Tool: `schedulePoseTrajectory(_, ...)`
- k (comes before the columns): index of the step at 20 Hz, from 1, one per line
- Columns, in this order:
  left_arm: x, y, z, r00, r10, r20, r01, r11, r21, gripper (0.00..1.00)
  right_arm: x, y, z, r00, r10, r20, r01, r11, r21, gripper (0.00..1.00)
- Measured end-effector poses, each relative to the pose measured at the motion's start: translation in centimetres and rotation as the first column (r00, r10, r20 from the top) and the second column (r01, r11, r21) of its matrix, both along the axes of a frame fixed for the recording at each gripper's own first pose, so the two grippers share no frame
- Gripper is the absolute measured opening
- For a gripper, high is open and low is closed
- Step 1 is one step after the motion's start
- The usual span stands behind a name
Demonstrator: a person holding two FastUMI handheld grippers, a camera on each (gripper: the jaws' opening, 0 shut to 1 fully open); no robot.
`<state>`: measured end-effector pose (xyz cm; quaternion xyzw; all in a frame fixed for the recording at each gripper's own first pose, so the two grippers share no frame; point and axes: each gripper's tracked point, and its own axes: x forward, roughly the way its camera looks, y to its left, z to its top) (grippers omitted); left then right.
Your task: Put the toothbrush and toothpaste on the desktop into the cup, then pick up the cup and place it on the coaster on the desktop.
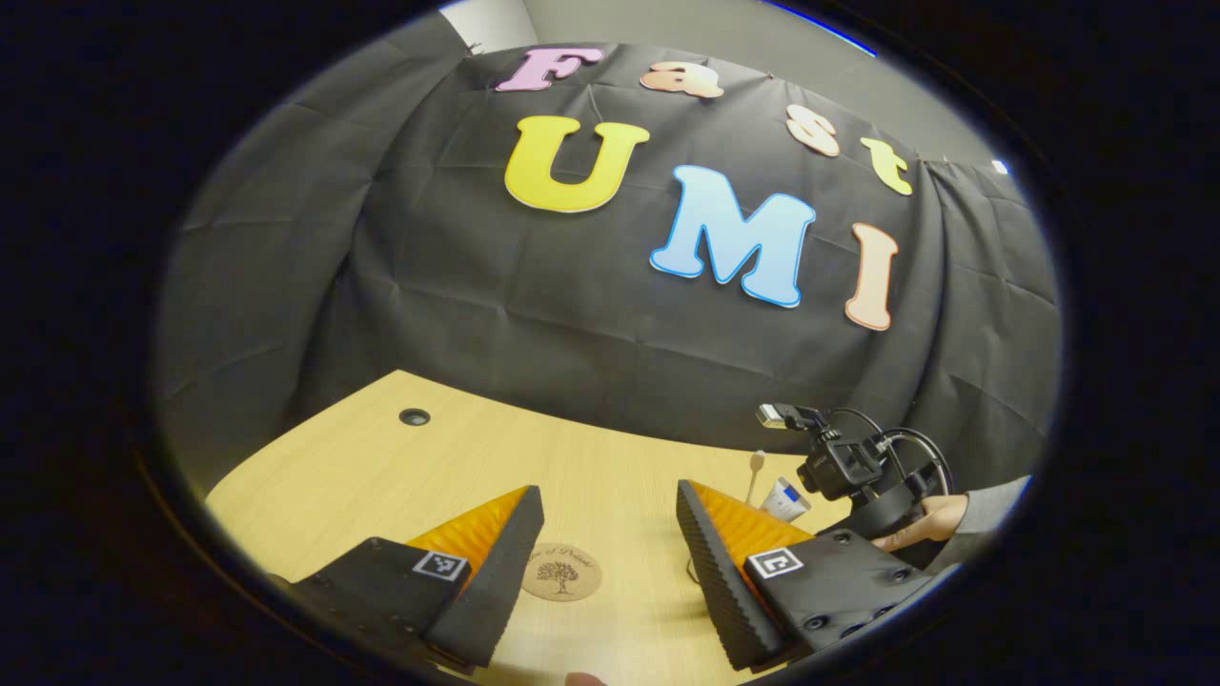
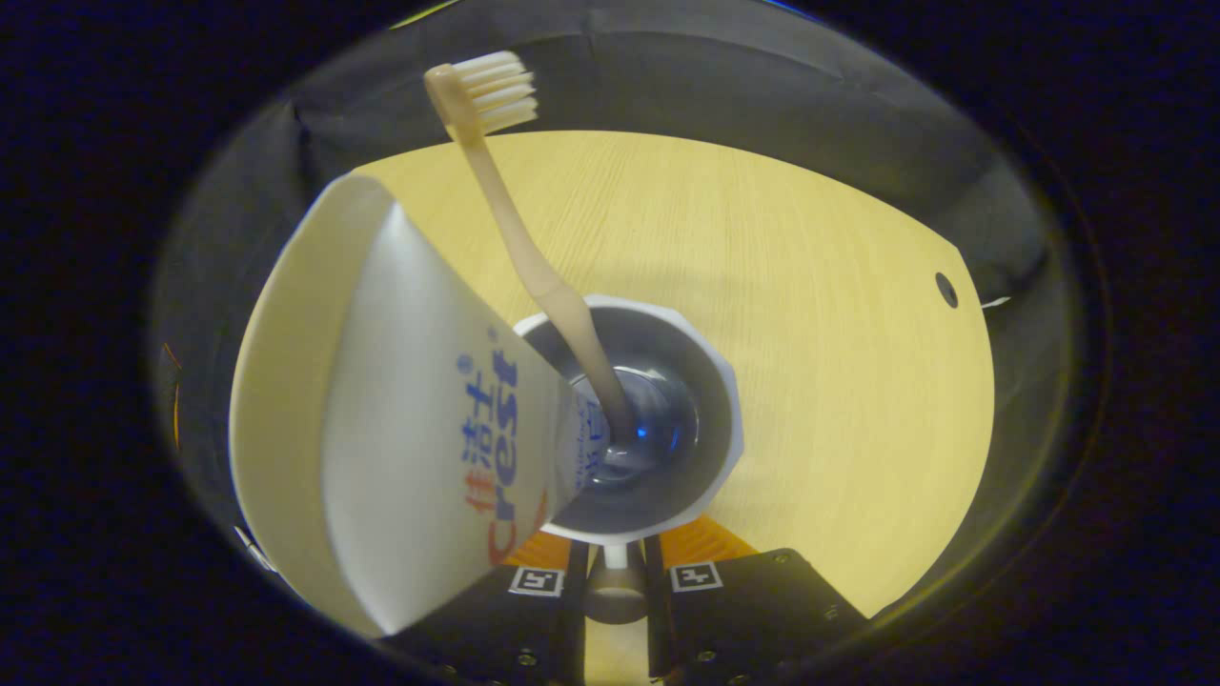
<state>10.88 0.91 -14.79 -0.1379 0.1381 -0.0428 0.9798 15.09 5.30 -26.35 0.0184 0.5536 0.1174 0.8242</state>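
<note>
- The right gripper (image 2: 610,562) has its two fingers pulled in close, and they pinch the near rim of the cup (image 2: 710,457) or a small handle there; I cannot tell which
- In the right gripper view the toothbrush (image 2: 534,257) stands in the cup, brush end up and leaning away to the far left
- The toothpaste (image 2: 419,429) is in the cup too, its wide end sticking out on the left
- The left gripper (image 1: 610,519) has its fingers spread wide and holds nothing
- Between those fingers, a little farther off, the round coaster (image 1: 561,572) lies flat on the desk (image 1: 362,467)
- In the left gripper view the cup is off to the right of the coaster, with the person's hand (image 1: 929,522) by it
- I think the filling step is done and the carrying step is in hand
- The next move should keep the cup level and bring it down in the middle of the coaster
</note>
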Motion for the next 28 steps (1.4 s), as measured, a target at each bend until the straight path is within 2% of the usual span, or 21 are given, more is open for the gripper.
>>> schedulePoseTrajectory(12,-4.3,6.2,1.6,0.994,0.111,0.016,-0.111,0.994,-0.008,0.91,0.3,9.9,3.8,0.983,0.172,0.064,-0.174,0.984,0.024,0.25)
schedulePoseTrajectory(13,-4.7,6.9,1.7,0.993,0.120,0.019,-0.120,0.993,-0.008,0.91,0.3,10.7,3.9,0.980,0.186,0.065,-0.188,0.982,0.023,0.30)
schedulePoseTrajectory(14,-5.0,7.5,1.9,0.991,0.130,0.021,-0.130,0.992,-0.008,0.91,0.3,11.4,4.0,0.978,0.200,0.065,-0.201,0.979,0.021,0.25)
schedulePoseTrajectory(17,-5.8,9.3,2.0,0.987,0.159,0.023,-0.159,0.987,-0.012,0.91,0.8,13.4,3.7,0.971,0.231,0.063,-0.233,0.972,0.017,0.25)
schedulePoseTrajectory(23,-7.3,11.8,1.7,0.981,0.192,0.013,-0.192,0.981,-0.008,0.91,2.0,17.1,2.6,0.963,0.266,0.036,-0.266,0.964,-0.005,0.25)
schedulePoseTrajectory(28,-7.4,13.0,1.8,0.978,0.210,0.014,-0.210,0.978,-0.004,0.91,3.1,18.3,1.6,0.964,0.266,0.012,-0.266,0.964,-0.022,0.25)
